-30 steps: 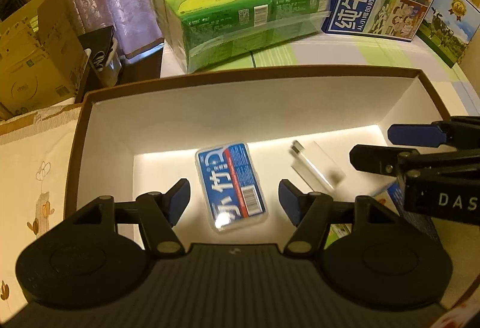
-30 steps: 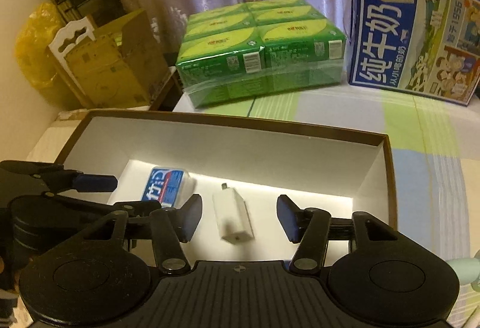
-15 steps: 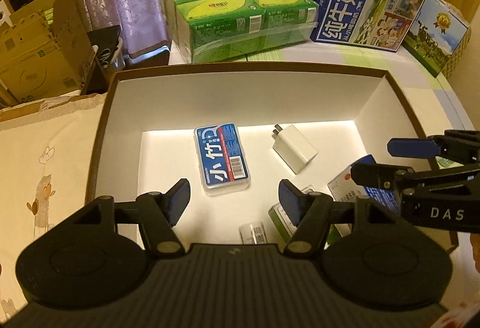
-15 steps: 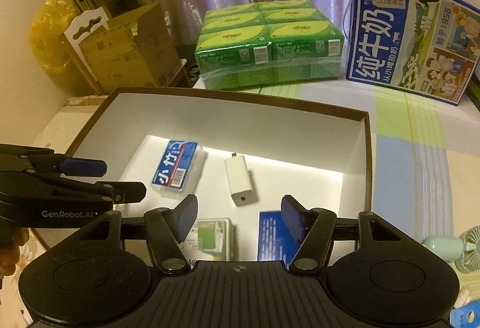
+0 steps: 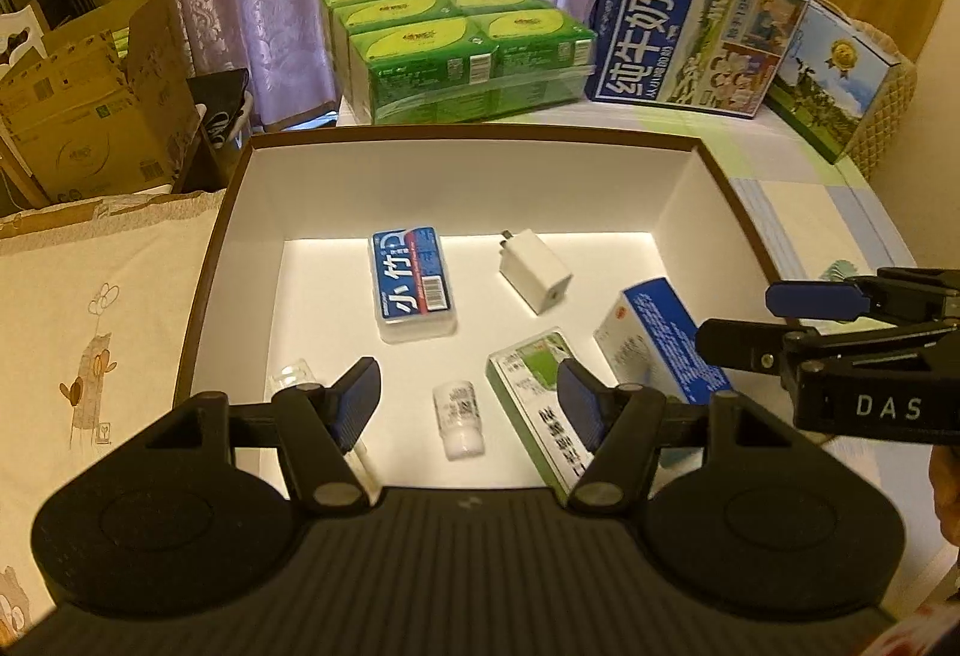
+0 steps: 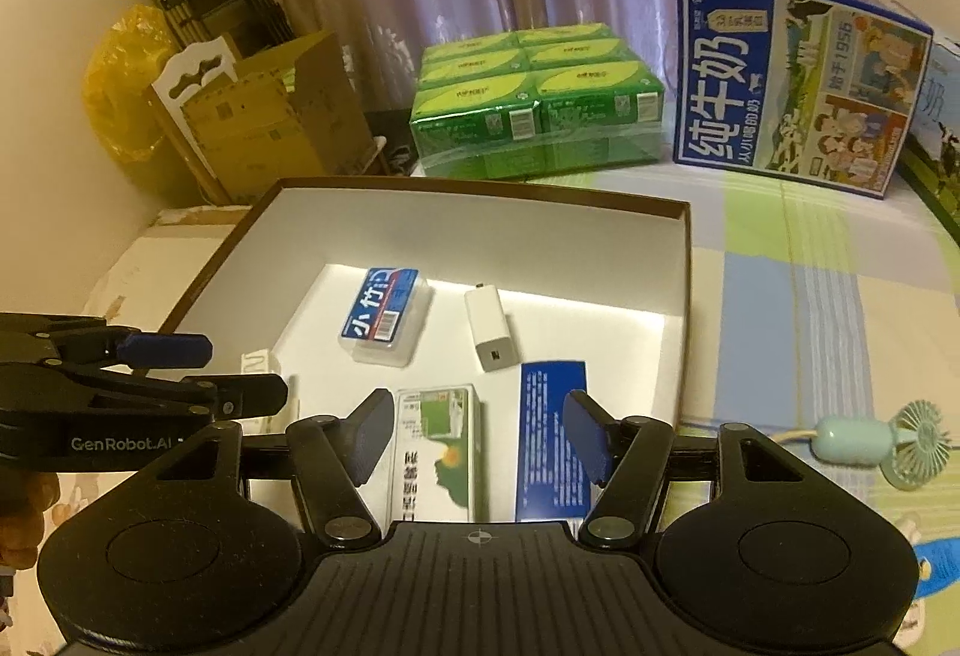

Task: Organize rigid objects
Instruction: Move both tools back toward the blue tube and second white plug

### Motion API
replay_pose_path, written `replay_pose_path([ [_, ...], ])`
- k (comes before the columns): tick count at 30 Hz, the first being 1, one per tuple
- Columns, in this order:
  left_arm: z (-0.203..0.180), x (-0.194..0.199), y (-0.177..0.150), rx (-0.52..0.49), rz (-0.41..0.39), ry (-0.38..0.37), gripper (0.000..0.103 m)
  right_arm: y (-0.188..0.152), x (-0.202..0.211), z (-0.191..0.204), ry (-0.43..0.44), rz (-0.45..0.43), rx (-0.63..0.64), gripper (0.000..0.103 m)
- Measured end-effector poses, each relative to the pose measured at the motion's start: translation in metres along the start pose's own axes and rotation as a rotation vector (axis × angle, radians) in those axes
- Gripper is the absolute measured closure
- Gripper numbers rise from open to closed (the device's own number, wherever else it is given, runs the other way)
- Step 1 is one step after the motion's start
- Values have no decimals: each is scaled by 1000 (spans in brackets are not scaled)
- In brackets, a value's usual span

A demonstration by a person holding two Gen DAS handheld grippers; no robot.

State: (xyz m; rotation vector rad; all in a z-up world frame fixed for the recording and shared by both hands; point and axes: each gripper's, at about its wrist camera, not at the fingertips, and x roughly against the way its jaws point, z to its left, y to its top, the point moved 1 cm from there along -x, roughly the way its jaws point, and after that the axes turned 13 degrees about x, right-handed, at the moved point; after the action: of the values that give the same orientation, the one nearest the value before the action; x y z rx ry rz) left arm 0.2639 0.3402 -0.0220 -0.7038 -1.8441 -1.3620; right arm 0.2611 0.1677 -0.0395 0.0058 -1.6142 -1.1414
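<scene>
while both grippers hover with jaws spread and gripping nothing, the left gripper and right gripper look down into a brown-rimmed white box. on its floor lie a clear case with a blue and red label, a white charger, a green and white carton, a blue carton and a small white bottle.

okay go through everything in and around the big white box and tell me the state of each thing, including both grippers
Left gripper: open, empty.
Right gripper: open, empty.
White box: open, no lid on.
Blue-labelled case: lying flat, closed.
White charger: lying flat, unplugged.
Green carton: lying flat.
Blue carton: lying flat.
Small bottle: on its side.
</scene>
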Motion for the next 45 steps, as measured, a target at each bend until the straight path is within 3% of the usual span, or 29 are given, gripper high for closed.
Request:
replay_pose_path([
  [27, -64, 47, -84, -20, 29, -68, 41, -83, 82, -20, 14, 5, -56, 43],
  [45, -129, 46, -115, -9, 69, -53, 41, -123, 113, -75, 51, 41, -68, 43],
])
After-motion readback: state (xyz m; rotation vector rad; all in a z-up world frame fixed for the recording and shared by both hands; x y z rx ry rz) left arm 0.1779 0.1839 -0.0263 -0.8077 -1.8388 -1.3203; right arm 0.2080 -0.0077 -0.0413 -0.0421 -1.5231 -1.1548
